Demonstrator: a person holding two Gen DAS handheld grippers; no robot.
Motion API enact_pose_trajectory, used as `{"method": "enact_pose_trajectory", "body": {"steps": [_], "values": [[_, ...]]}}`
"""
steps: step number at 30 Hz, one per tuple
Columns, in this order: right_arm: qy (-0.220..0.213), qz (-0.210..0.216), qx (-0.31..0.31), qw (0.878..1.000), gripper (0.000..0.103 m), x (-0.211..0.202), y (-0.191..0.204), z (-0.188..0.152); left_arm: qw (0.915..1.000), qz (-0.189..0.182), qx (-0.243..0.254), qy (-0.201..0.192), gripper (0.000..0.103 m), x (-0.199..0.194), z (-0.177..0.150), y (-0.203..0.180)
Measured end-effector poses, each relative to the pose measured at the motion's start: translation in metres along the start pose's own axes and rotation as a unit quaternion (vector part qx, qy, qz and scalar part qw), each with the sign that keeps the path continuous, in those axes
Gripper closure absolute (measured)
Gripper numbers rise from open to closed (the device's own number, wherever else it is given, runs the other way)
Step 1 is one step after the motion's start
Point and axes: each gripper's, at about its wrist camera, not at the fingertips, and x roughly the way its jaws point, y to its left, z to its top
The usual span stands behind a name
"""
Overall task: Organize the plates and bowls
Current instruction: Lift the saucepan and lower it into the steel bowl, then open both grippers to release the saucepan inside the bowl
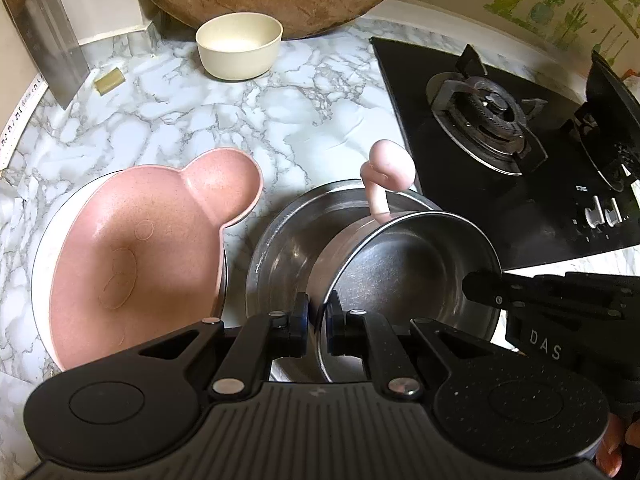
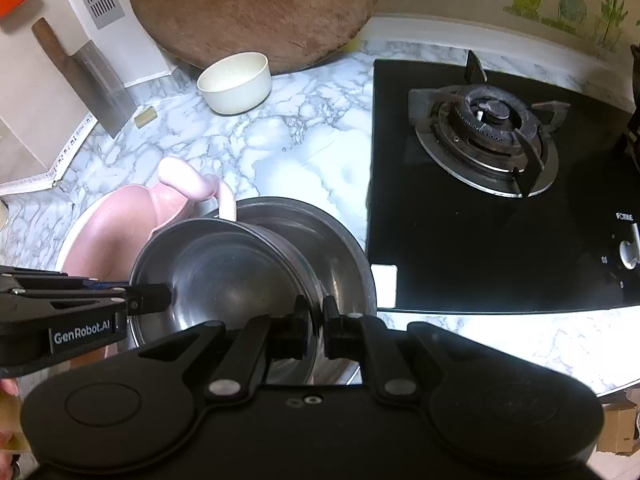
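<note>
Both grippers clamp the rim of a small steel bowl (image 1: 412, 268): left gripper (image 1: 317, 320) fingers together on its near rim, right gripper (image 2: 316, 316) likewise on the opposite side. The bowl hangs tilted over a larger steel bowl (image 1: 288, 240) on the marble surface (image 1: 240, 120). Relative to that larger bowl: pink bear-shaped plate (image 1: 140, 256) just left, gas stove (image 1: 500, 140) right, cream bowl (image 1: 239, 46) behind.
</note>
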Motion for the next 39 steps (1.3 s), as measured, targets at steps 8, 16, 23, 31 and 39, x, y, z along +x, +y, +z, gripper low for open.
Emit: {"method": "enact_pose_trajectory", "body": {"steps": [8,16,23,31,39], "values": [[0.034,0.005,0.008,0.999,0.094,0.025,-0.003,0.004,0.9997,-0.001,-0.01,0.023,0.096,0.023,0.007,0.008],[0.033,0.007,0.005,0.999,0.094,0.03,-0.005,0.009,0.9999,-0.004,-0.006,0.009,0.096,0.025,0.012,0.011],[0.027,0.008,0.01,1.0,0.093,0.029,-0.008,0.011,0.9998,-0.021,-0.005,-0.004,0.096,0.022,0.015,0.016],[0.005,0.003,0.006,1.0,0.093,0.017,-0.003,0.011,0.9994,-0.025,0.018,-0.013,0.096,0.013,0.012,0.018],[-0.022,-0.005,-0.001,1.0,0.093,0.001,0.004,0.005,0.9972,-0.036,0.047,-0.046,0.092,-0.007,0.002,0.019]]}}
